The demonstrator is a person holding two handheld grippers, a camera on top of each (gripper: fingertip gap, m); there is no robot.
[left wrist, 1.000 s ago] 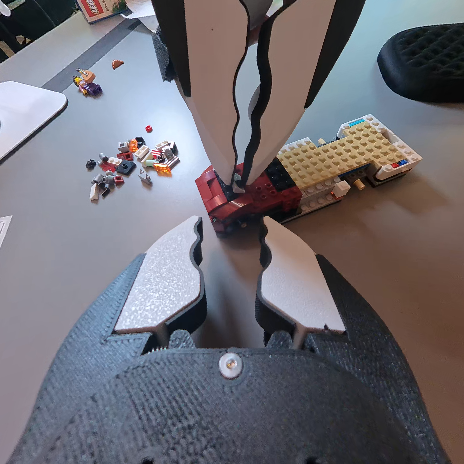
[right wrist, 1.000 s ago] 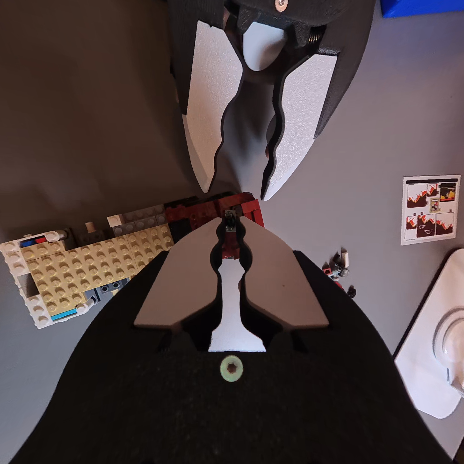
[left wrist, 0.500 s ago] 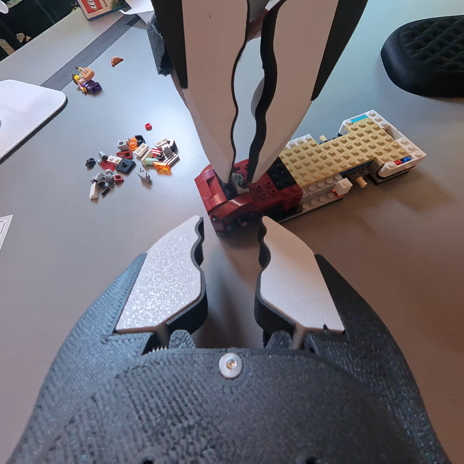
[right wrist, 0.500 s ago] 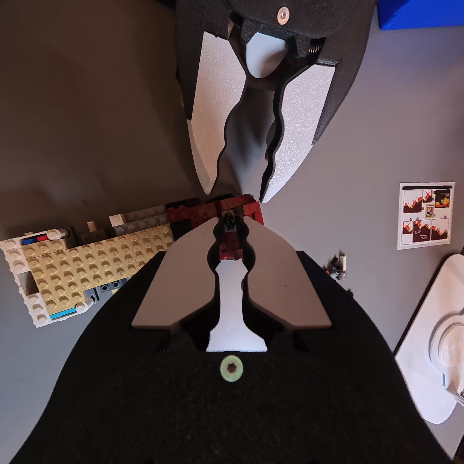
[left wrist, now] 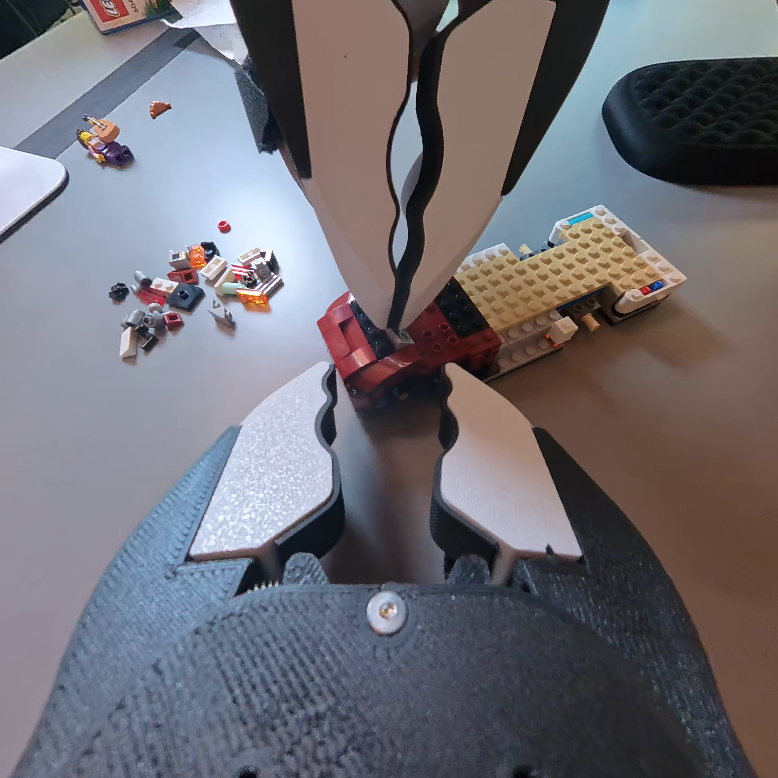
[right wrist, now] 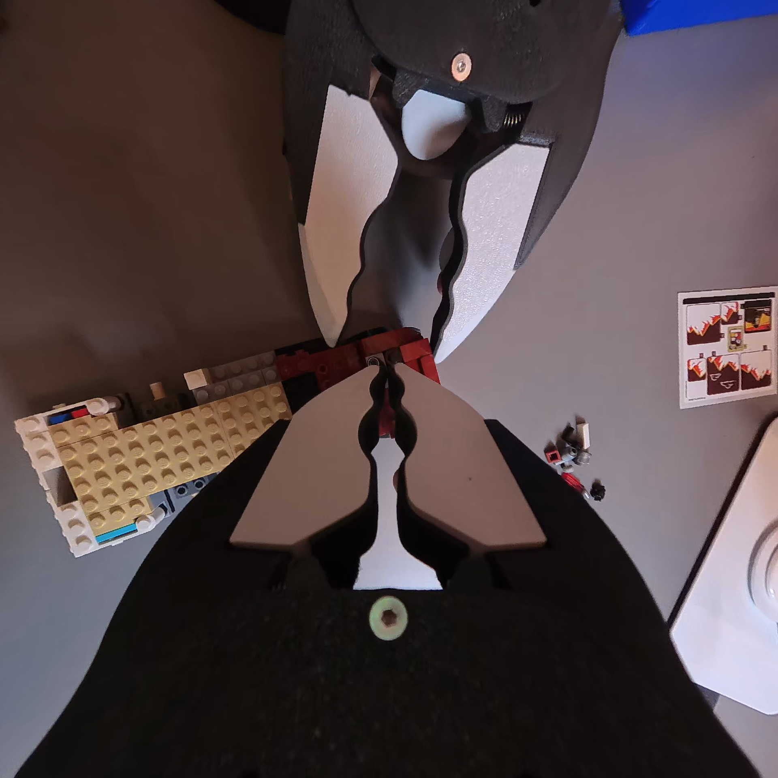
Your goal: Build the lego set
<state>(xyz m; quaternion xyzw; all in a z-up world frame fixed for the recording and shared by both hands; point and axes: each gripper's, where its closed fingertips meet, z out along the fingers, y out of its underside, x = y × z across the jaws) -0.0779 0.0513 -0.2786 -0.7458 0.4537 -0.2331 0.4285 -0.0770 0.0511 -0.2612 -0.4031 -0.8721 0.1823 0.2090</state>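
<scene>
A long brick vehicle [left wrist: 526,286] with a tan studded top and a dark red front [left wrist: 366,362] lies on the grey table; it also shows in the right wrist view [right wrist: 147,454]. My left gripper [left wrist: 389,370] is open, its fingertips on either side of the red front. My right gripper [right wrist: 385,368] is shut, pointing down with its tips on top of the red front, right beside a small grey printed tile [right wrist: 373,361] seated there. The left wrist view shows the same shut tips [left wrist: 395,326] next to the tile [left wrist: 405,337].
A scatter of small loose pieces [left wrist: 198,290] lies left of the vehicle, with minifigure parts [left wrist: 105,143] farther back. A black mesh pad [left wrist: 694,122] sits at the back right. A sticker sheet [right wrist: 728,349] and a white flat stand [right wrist: 736,589] lie off the vehicle's red end.
My right gripper held the small grey tile on the red front, opened around it, then shut beside it; the tile stays on the vehicle. My left gripper's jaws widened slightly and moved closer to the red front.
</scene>
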